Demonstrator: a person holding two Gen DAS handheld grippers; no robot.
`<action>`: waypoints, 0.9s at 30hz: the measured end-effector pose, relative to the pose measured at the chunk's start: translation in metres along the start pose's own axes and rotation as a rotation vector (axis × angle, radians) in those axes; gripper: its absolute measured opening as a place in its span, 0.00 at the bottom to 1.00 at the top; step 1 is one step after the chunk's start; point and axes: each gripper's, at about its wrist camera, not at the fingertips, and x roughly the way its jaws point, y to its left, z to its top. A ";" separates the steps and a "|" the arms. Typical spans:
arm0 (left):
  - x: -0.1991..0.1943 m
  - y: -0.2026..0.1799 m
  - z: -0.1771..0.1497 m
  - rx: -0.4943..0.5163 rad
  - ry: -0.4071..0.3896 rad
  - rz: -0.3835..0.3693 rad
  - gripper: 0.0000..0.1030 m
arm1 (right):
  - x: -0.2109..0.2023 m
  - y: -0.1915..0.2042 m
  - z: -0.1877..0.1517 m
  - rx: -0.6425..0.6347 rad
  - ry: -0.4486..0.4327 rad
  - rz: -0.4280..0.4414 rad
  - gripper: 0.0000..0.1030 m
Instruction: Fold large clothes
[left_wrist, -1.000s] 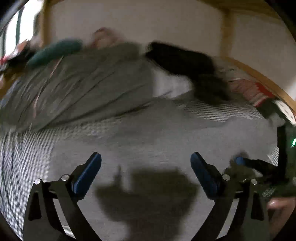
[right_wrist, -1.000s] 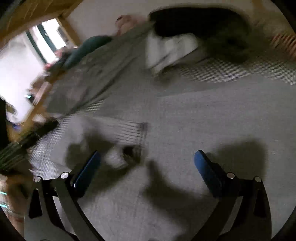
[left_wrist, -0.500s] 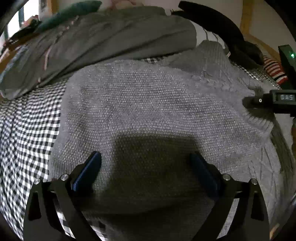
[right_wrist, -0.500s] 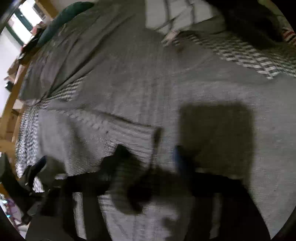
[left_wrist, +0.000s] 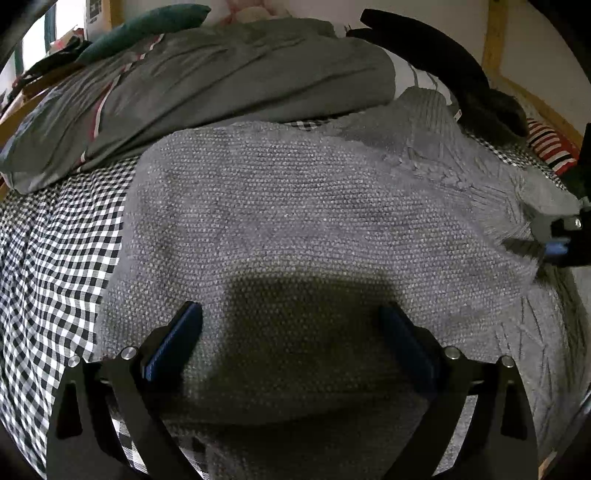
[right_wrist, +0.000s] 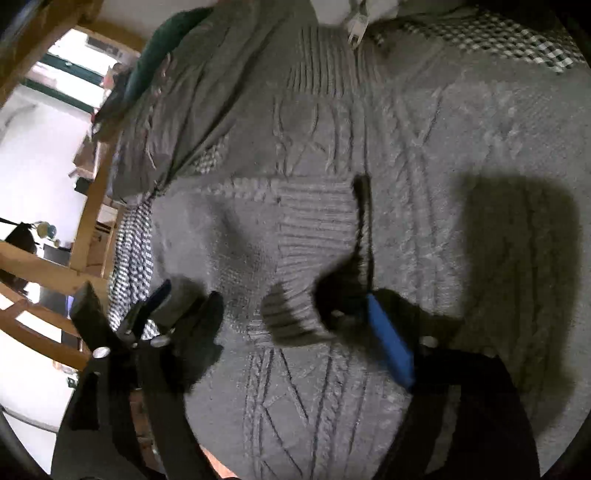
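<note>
A large grey cable-knit sweater (left_wrist: 314, 221) lies spread on a black-and-white checked bed cover (left_wrist: 55, 258). A sleeve is folded across its body, ribbed cuff (right_wrist: 314, 221) pointing toward my right gripper. My left gripper (left_wrist: 291, 343) is open, hovering low over the sweater's plain knit with nothing between the blue pads. My right gripper (right_wrist: 288, 317) is open over the cuff and cable pattern; it also shows at the right edge of the left wrist view (left_wrist: 557, 243). The sweater (right_wrist: 424, 166) fills the right wrist view.
A rumpled grey duvet (left_wrist: 221, 85) with a green pillow (left_wrist: 144, 26) lies behind the sweater. A black garment (left_wrist: 443, 59) and red striped fabric (left_wrist: 550, 147) lie at the far right. The wooden bed frame (right_wrist: 92, 206) runs along the left.
Both grippers have dropped closer to the sweater. The right gripper has swung down over the cuff and stays open. The sweater has not visibly moved in the last half second.
</note>
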 end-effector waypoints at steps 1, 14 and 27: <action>0.000 0.000 0.000 -0.001 -0.001 0.000 0.93 | 0.006 0.002 0.001 0.008 -0.006 -0.006 0.75; 0.000 0.000 0.000 -0.001 -0.004 -0.001 0.93 | -0.015 -0.013 0.014 0.092 -0.130 0.016 0.09; -0.029 0.002 0.020 -0.065 -0.067 -0.061 0.93 | -0.021 0.092 0.002 -0.368 -0.312 -0.369 0.91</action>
